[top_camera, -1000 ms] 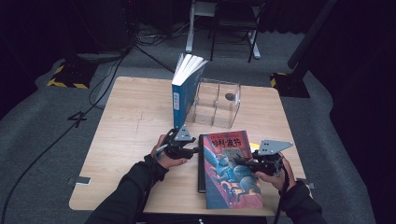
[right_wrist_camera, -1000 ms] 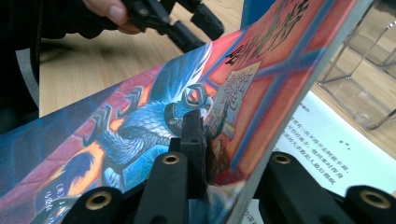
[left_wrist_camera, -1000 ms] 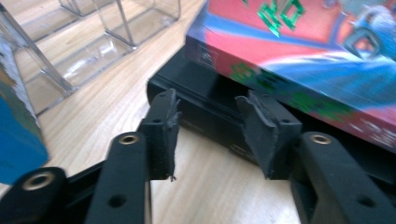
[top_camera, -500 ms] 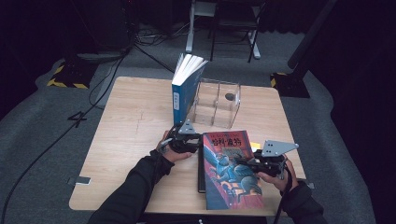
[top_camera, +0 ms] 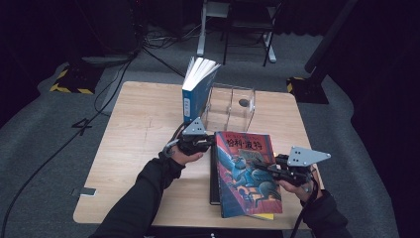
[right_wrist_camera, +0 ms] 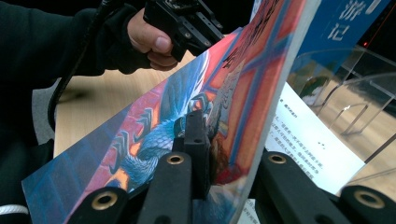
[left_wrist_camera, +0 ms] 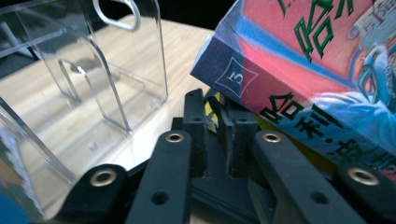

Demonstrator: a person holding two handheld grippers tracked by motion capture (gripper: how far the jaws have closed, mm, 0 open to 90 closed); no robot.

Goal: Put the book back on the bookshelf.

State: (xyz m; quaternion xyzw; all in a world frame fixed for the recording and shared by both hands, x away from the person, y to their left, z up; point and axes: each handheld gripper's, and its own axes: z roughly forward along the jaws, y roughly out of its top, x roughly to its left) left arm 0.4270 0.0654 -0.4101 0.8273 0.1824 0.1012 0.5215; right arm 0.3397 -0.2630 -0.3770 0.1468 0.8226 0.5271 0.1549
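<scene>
Both grippers, left gripper [top_camera: 210,141] & right gripper [top_camera: 262,166], clamp the red book [top_camera: 245,171], left's jaws just closed on it; lifting step. Next: stand it upright w/ both, toward clear stand [top_camera: 230,106].

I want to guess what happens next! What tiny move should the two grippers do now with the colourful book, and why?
Probably keep lifting the colourful book and tip it upright toward the clear stand. The left gripper has just closed at its spine corner and the right gripper pinches its cover edge. It already hangs tilted above a black book, and a blue book stands beside the stand.
</scene>
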